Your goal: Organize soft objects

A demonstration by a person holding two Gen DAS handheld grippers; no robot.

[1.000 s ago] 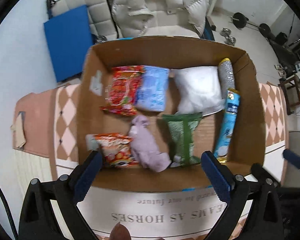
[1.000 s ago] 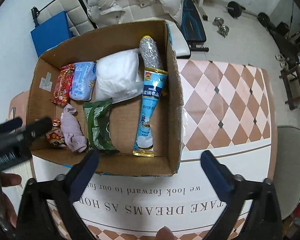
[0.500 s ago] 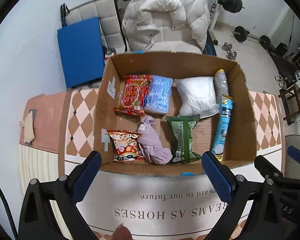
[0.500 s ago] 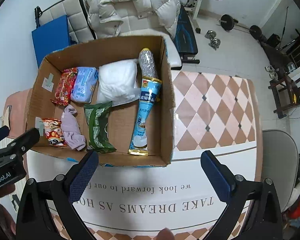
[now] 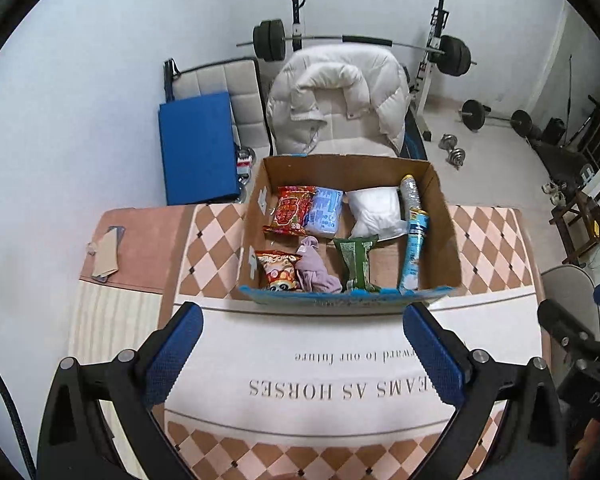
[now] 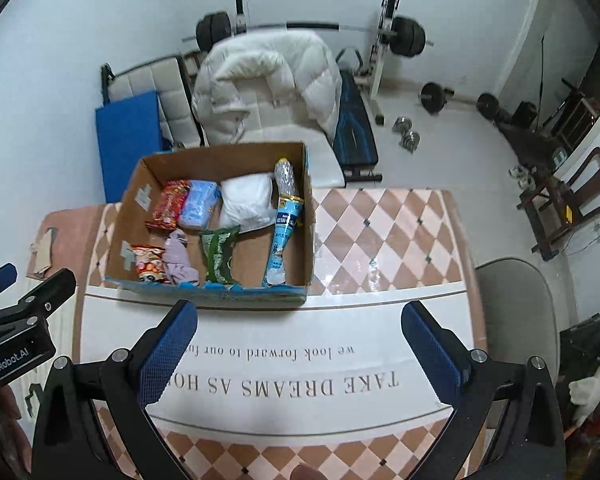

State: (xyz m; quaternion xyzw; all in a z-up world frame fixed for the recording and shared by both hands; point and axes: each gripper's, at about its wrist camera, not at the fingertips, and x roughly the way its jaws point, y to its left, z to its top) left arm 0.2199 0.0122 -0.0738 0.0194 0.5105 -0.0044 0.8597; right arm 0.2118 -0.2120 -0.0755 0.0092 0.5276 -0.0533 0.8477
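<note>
left wrist view: the cardboard box (image 5: 440, 216) on the checkered tablecloth (image 5: 212, 248) holds the snack packets and a lilac cloth (image 5: 314, 268); left gripper (image 5: 302, 350) and right gripper (image 6: 300, 346) hover nearer, jaws apart, holding nothing.

A table (image 5: 492, 248) covered in a pink-and-white diamond cloth filled the lower frame. A cardboard box (image 5: 444, 240) sat on it at centre. A flat cardboard scrap (image 5: 106, 254) lay at left.

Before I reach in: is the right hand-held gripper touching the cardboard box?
Apart. The right wrist view shows the open right hand-held gripper over bare white tablecloth, short of the cardboard box.
</note>
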